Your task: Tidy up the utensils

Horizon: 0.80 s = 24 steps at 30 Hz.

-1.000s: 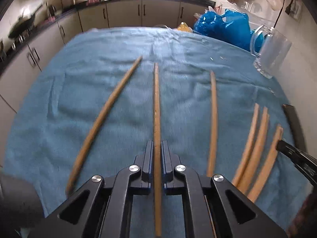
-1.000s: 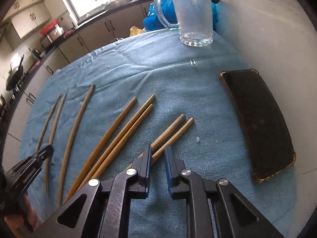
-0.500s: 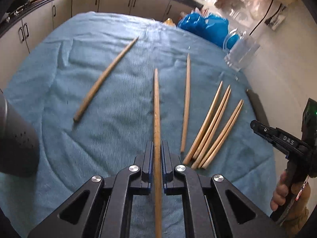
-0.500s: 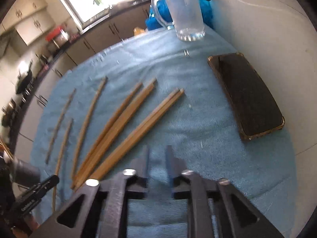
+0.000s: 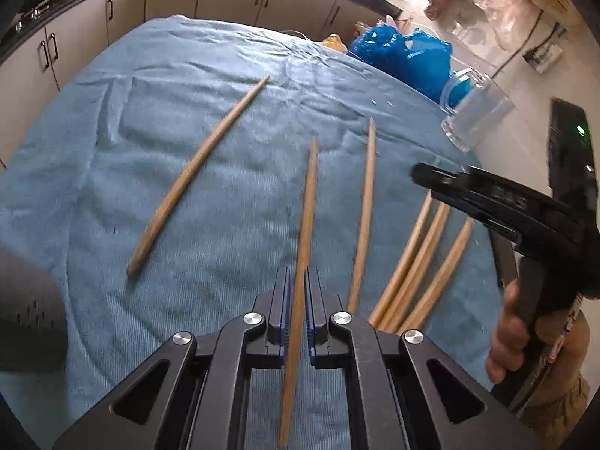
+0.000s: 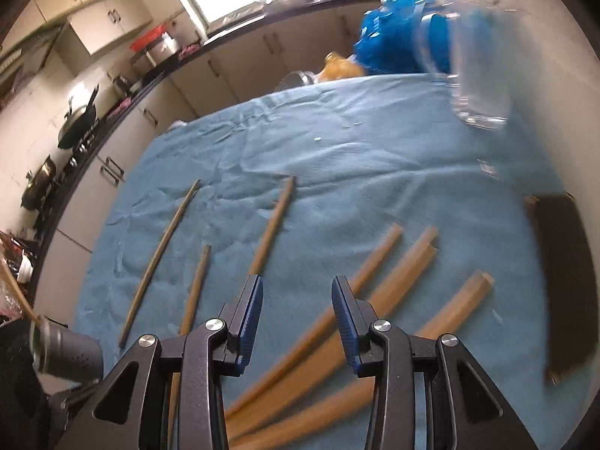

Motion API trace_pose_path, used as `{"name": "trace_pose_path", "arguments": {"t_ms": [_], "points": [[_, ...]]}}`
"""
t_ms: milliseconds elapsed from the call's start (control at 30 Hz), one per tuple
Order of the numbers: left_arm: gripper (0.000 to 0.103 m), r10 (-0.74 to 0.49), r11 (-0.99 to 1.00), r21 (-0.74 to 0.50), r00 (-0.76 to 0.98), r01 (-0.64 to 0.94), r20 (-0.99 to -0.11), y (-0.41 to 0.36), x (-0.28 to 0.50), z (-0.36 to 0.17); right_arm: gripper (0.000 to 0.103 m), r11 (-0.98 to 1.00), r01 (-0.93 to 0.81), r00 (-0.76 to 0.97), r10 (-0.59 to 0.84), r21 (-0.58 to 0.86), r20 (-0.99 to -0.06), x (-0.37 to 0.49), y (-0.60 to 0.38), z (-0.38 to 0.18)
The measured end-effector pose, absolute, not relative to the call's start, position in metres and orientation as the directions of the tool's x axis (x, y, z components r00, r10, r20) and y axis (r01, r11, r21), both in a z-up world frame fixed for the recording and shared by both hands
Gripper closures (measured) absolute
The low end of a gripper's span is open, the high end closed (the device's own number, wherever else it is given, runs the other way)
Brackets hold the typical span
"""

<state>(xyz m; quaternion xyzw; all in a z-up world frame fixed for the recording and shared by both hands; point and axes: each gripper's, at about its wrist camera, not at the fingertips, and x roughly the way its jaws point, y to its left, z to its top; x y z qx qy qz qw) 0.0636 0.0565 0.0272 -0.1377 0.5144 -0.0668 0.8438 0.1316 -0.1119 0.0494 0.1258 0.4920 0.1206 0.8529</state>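
My left gripper (image 5: 297, 281) is shut on a wooden chopstick (image 5: 306, 217) and holds it above the blue cloth (image 5: 112, 120), pointing away. One loose chopstick (image 5: 198, 172) lies to its left and one (image 5: 365, 210) just to its right. A bunch of several chopsticks (image 5: 423, 258) lies at the right. My right gripper (image 6: 296, 296) is open and empty above that bunch (image 6: 375, 292); it also shows in the left wrist view (image 5: 423, 176). The held chopstick (image 6: 195, 292) shows in the right wrist view between two loose ones (image 6: 161, 258) (image 6: 273, 225).
A glass mug (image 5: 472, 120) stands at the far right by a blue plastic bag (image 5: 401, 56). A dark flat tray (image 6: 566, 277) lies at the right edge by the wall. A dark grey cylinder (image 5: 26, 307) stands at the near left. Kitchen cabinets surround the table.
My right gripper has opened and moved forward over the chopstick bunch, tilting up. My left gripper has lifted the chopstick and drawn back to the right.
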Motion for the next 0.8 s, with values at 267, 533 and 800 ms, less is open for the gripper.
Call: {"name": "trace_pose_path", "arguments": {"t_ms": [267, 533, 800], "points": [[0.096, -0.219, 0.951, -0.295, 0.467, -0.094, -0.856, 0.041, 0.115, 0.014, 0.062, 0.944, -0.098, 0.436, 0.325, 0.315, -0.839, 0.191, -0.084, 0.029], [0.096, -0.218, 0.952, -0.294, 0.489, -0.084, -0.845, 0.035, 0.124, 0.011, 0.088, 0.979, -0.151, 0.453, 0.191, 0.136, -0.871, 0.204, -0.061, 0.024], [0.096, -0.260, 0.942, -0.330, 0.491, -0.061, -0.832, 0.048, 0.106, 0.017, 0.093, 0.964, -0.092, 0.485, 0.262, 0.250, -0.834, 0.187, -0.086, 0.036]]}}
